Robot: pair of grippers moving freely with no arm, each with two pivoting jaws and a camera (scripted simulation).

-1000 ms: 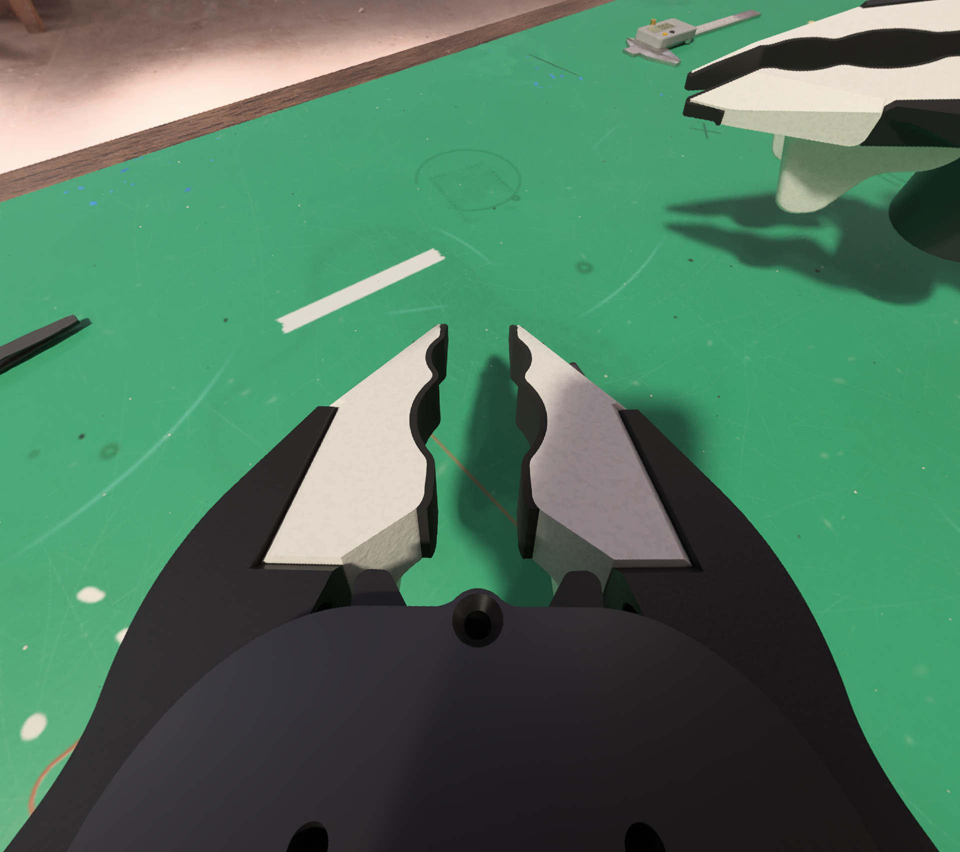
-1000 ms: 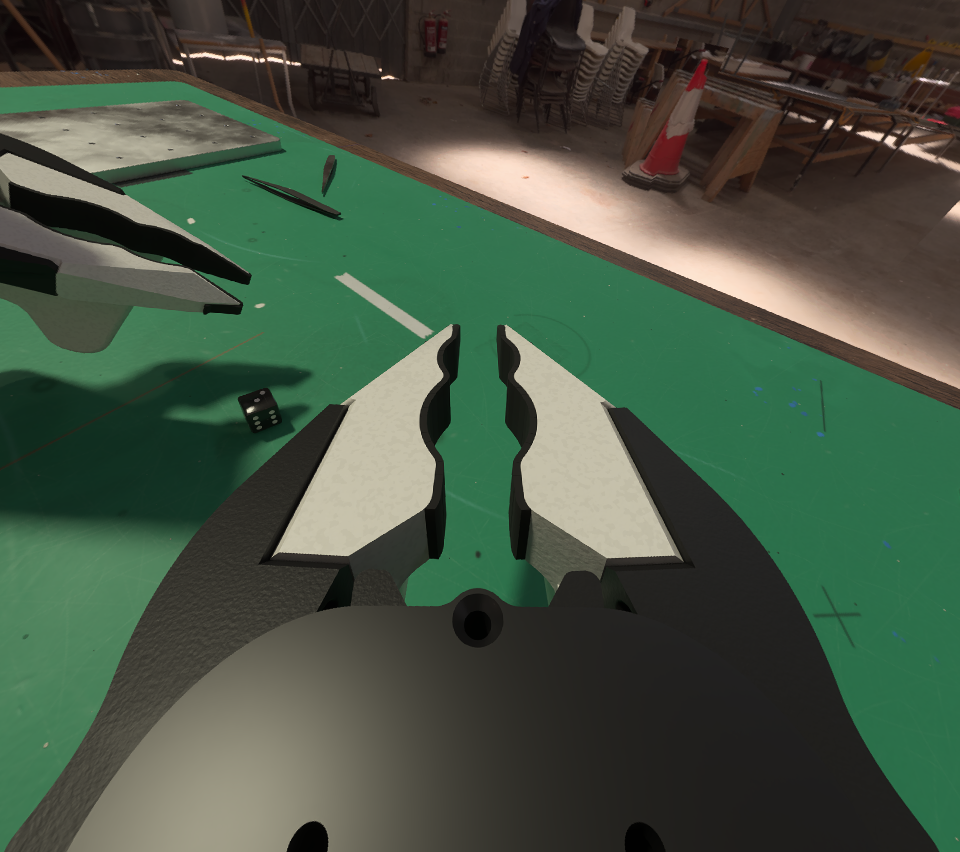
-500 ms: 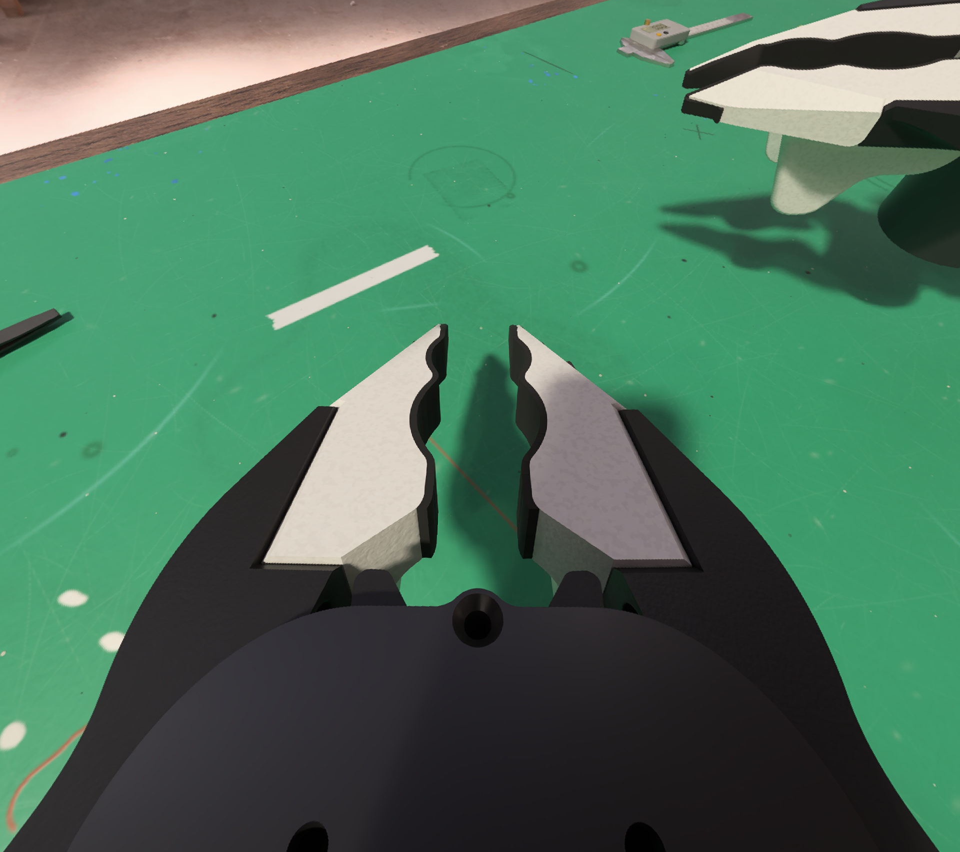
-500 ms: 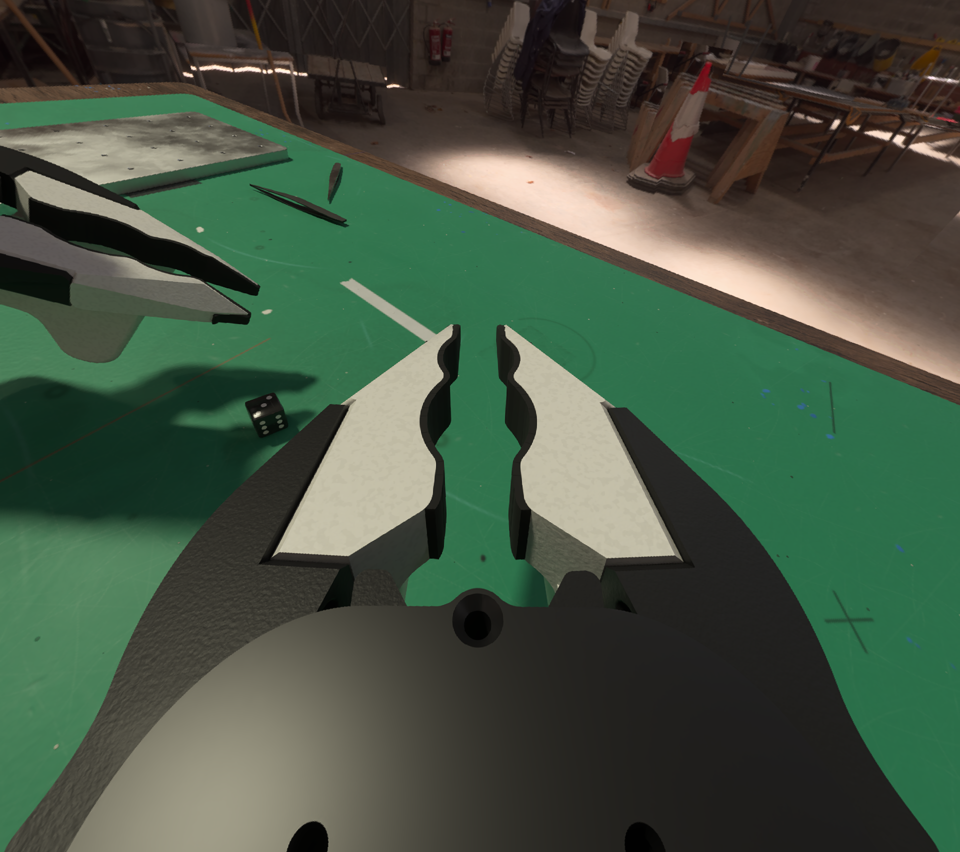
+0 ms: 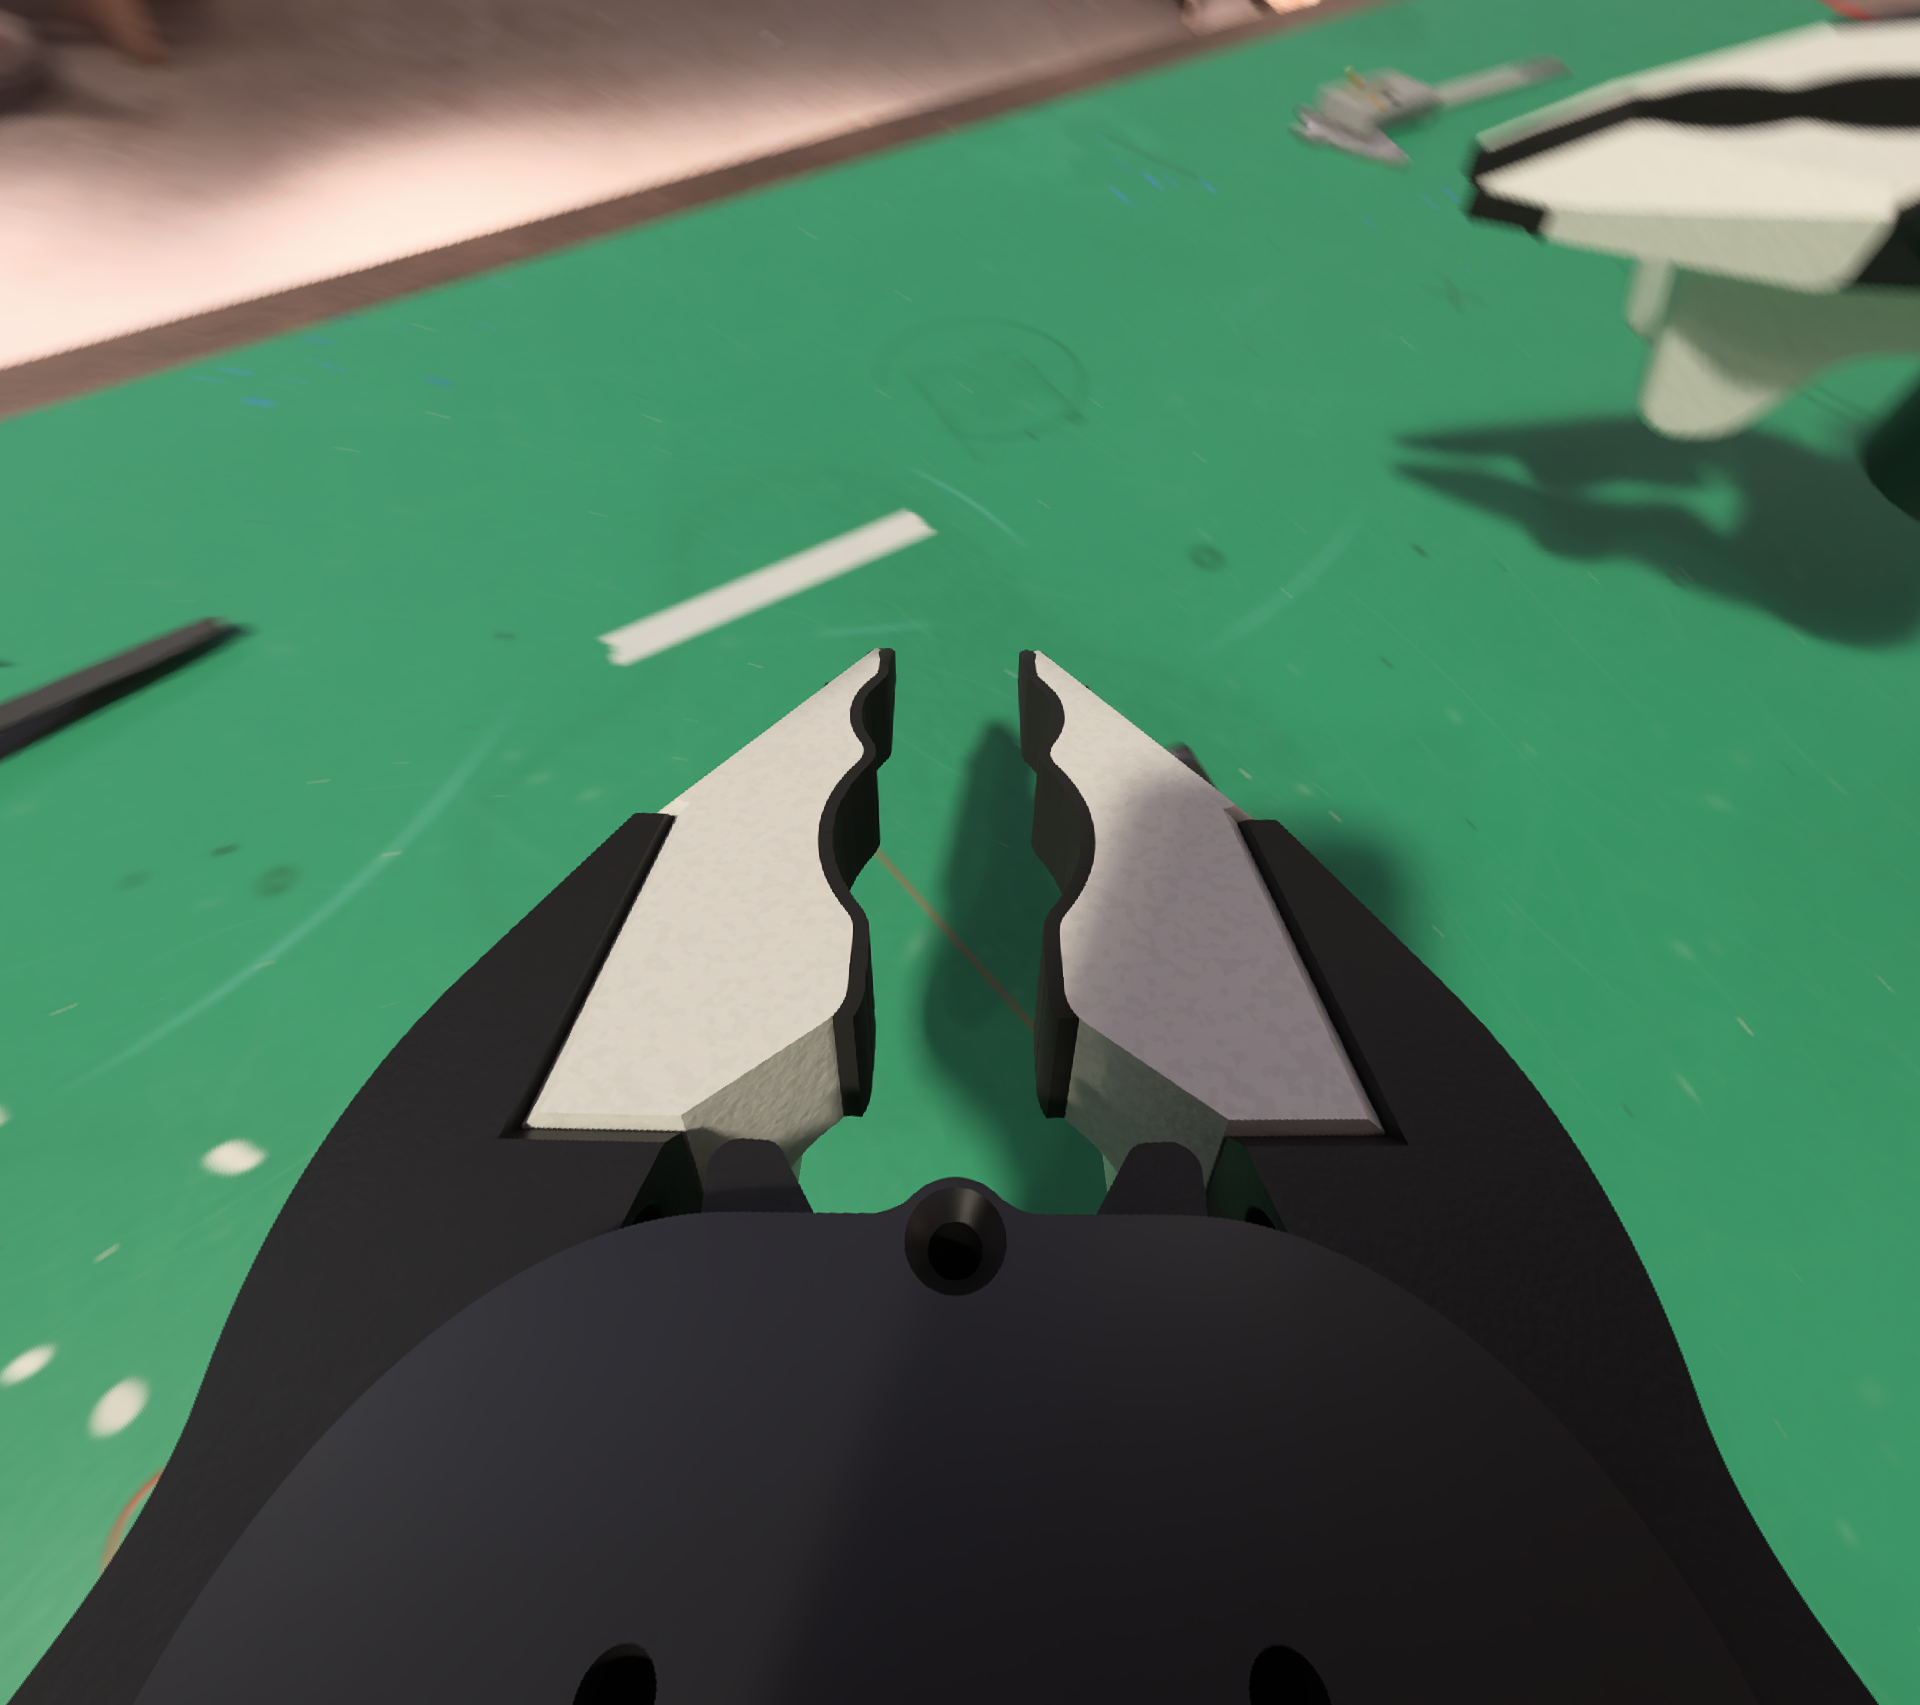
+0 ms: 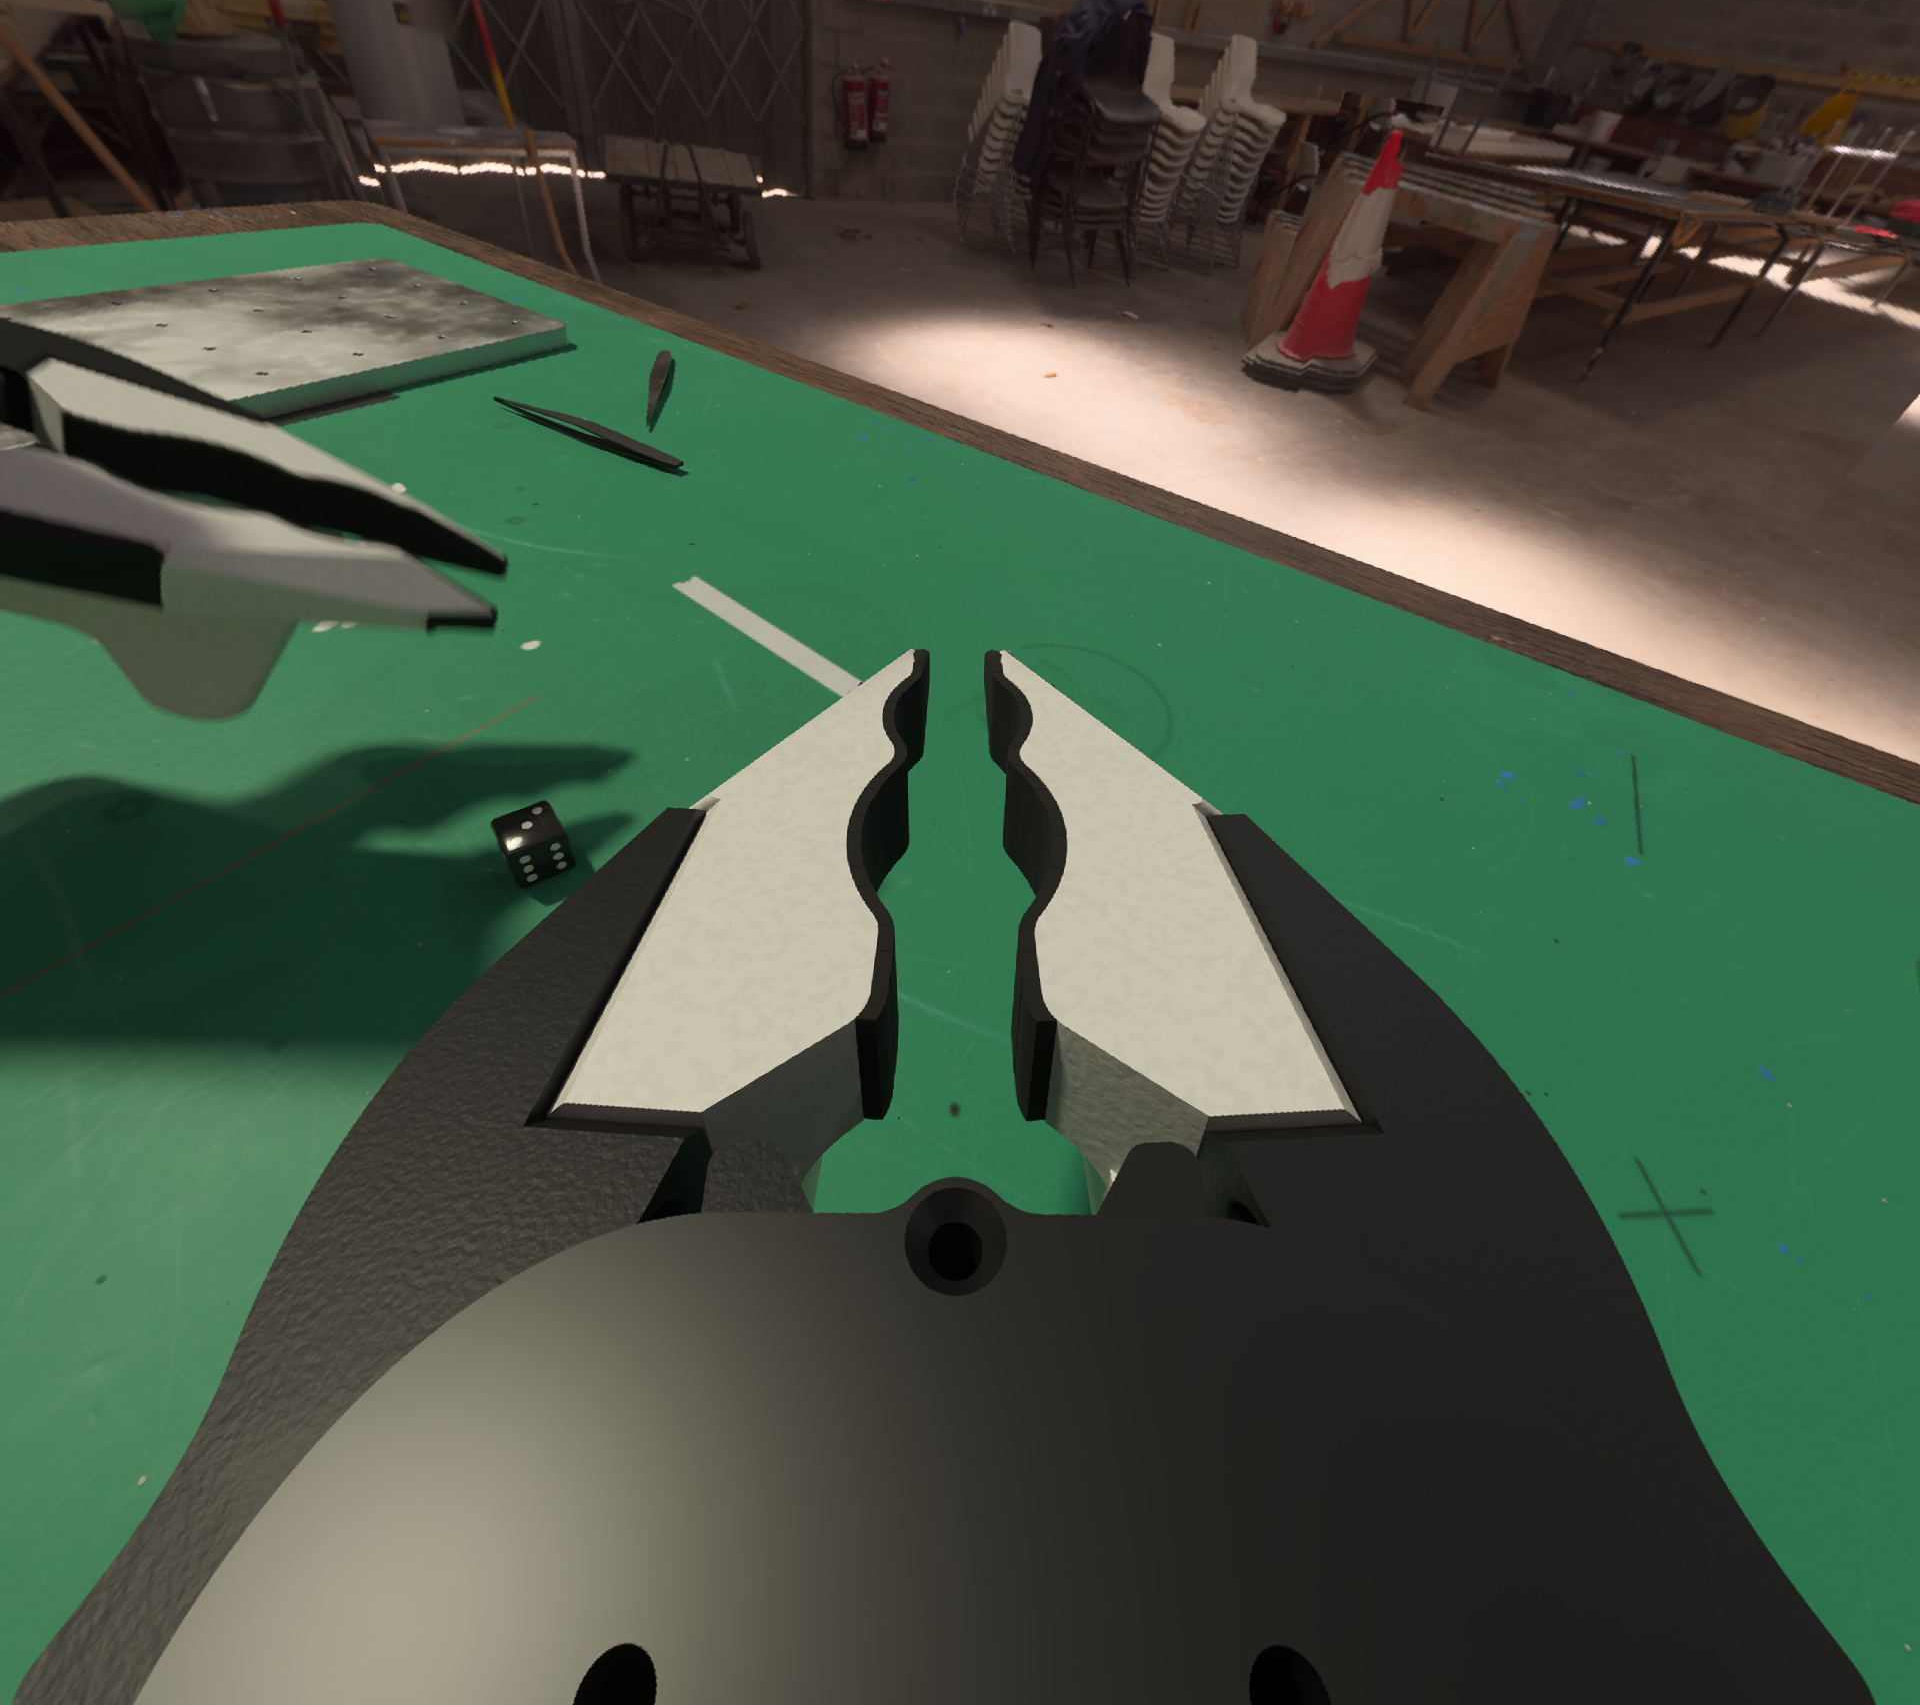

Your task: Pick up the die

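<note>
The die (image 6: 533,842) is black with white pips. It lies on the green table mat (image 6: 1351,928) just left of my right gripper's left finger, in the shadow of my left gripper. My right gripper (image 6: 956,663) has a narrow gap between its fingers and holds nothing. My left gripper (image 5: 956,663) is open and empty above the mat. It also shows at the left of the right wrist view (image 6: 468,590), hovering above and beyond the die. The right gripper shows at the upper right of the left wrist view (image 5: 1496,190). I cannot make out the die in the left wrist view.
A white tape strip (image 5: 764,585) lies ahead of the left gripper. A grey metal plate (image 6: 291,325) and black tweezers (image 6: 592,434) sit at the far left. A caliper (image 5: 1392,102) lies near the wooden table edge (image 5: 623,221).
The left wrist view has turned blurred and its scene has shifted a little to the right. The right wrist view has barely shifted. Both grippers' jaws keep the same gaps. The die has not moved.
</note>
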